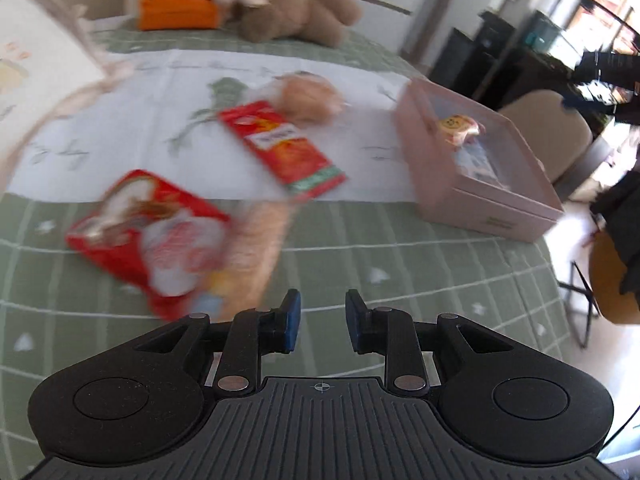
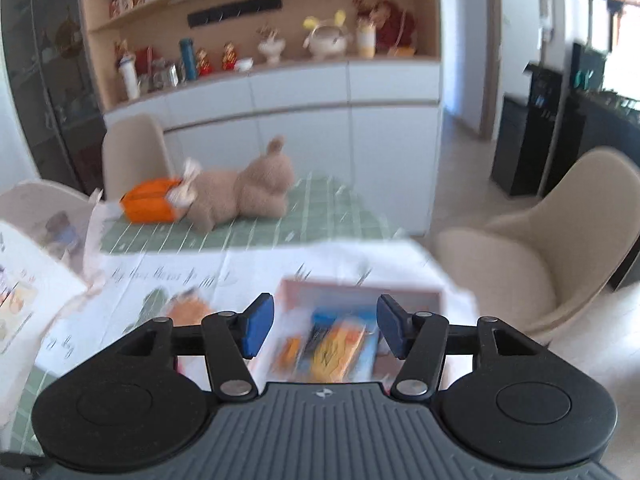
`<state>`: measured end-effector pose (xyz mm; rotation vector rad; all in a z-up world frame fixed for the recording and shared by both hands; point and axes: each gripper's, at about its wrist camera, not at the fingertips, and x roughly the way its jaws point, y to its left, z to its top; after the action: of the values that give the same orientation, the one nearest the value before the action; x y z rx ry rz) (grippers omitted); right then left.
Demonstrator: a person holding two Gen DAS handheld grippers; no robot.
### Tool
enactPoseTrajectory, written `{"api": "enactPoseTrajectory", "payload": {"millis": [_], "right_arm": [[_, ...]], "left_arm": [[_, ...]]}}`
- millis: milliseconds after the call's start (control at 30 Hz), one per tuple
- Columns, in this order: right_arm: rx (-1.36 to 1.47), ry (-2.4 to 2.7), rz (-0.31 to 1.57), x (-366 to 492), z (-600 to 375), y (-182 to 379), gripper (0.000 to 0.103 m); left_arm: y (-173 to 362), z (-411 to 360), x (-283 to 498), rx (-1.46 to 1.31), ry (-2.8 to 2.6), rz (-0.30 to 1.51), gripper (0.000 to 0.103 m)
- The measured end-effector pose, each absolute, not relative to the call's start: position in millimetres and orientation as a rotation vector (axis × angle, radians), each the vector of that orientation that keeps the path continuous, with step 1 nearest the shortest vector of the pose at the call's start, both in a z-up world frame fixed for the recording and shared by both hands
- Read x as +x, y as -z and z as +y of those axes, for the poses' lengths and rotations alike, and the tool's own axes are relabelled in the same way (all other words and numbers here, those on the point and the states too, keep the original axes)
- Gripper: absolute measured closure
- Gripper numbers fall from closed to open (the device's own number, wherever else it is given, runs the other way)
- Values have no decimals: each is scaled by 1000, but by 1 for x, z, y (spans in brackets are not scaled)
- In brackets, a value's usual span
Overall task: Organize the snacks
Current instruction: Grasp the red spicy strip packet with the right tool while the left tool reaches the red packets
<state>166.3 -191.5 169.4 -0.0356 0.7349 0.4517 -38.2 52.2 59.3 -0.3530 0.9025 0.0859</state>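
Two red snack packets, a red pouch point(image 1: 148, 236) and a long red packet point(image 1: 282, 146), lay loose on the green-checked surface point(image 1: 400, 264), well left of the pink box point(image 1: 480, 168) that held other snacks. Beyond lay a plush toy point(image 1: 296, 14) and an orange case point(image 1: 176, 6). The left tool point(image 1: 323, 320) showed a narrow gap, holding nothing; the right tool point(image 2: 326, 330) hung wider above the box, also holding nothing. Beige chairs point(image 2: 560, 248) and white cabinets point(image 2: 304, 120) ringed the room.
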Motion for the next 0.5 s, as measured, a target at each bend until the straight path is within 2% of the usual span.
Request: {"api": "enactPoseTrajectory", "payload": {"millis": [300,400,500], "right_arm": [[-138,-616,886,134,-63,-103,43],[-183,-661,875,147,-22,-97,37],[-294,-638,818,175,19,-88,37]], "left_arm": [[-73,107,-67,-354,-136,891,75],[-70,123,-79,-363,-115,915,75],[-67,133,-95,-336,-85,933,75]]}}
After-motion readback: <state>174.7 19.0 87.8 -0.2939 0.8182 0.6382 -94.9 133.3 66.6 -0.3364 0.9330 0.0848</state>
